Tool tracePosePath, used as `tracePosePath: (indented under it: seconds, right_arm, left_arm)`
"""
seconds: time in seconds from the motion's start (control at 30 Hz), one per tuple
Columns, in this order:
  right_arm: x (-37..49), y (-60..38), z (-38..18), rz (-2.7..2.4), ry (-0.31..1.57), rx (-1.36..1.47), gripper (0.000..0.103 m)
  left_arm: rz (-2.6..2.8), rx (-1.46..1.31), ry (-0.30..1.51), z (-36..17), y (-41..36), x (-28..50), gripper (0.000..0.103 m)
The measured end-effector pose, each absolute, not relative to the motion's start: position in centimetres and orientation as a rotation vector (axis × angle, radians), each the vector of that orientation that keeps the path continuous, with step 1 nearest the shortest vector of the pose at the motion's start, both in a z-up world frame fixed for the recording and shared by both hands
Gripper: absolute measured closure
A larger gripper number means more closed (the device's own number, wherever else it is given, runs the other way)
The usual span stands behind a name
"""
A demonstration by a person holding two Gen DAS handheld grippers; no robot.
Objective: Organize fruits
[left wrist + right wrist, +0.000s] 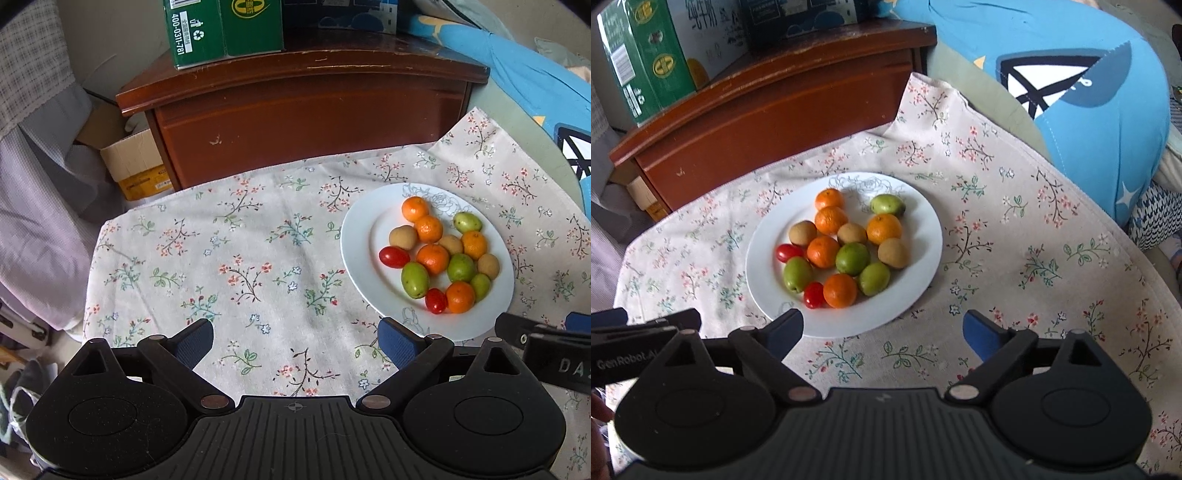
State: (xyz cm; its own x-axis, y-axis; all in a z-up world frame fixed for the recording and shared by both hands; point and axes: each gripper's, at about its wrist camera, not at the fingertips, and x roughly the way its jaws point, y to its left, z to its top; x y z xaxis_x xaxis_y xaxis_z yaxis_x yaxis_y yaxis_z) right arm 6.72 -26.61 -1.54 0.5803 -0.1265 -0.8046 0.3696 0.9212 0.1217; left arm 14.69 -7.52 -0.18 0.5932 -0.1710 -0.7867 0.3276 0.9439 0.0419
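Fruits [842, 251] are all sitting on one white plate [923, 251] on the floral tablecloth [1015, 258], and honestly the kinds are mixed up together. Nearest the camera there's a red cherry tomato [813, 294] and an orange [840, 290], then green ones, brown ones and more oranges jumbled behind, with a green fruit [887, 204] at the far rim. Both claws hang over the cloth: the left gripper [295, 341] and the right gripper [882, 330] are spread wide with nothing between the pads. So either they were gathered onto the plate already, or sorting by kind is still wanted; can't tell from this. Behind it all, a wooden cabinet [314, 122] with a green carton [221, 29].
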Motion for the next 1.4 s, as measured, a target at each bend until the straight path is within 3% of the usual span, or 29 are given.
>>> tracePosePath:
  seconds: [1.4]
  right_arm:
    - [8.3,-26.2,-4.4,-0.343,0.962,0.194,0.01]
  left_arm:
    - [-0.271,0.241,0.934,-2.5,-9.0,15.0,0.006]
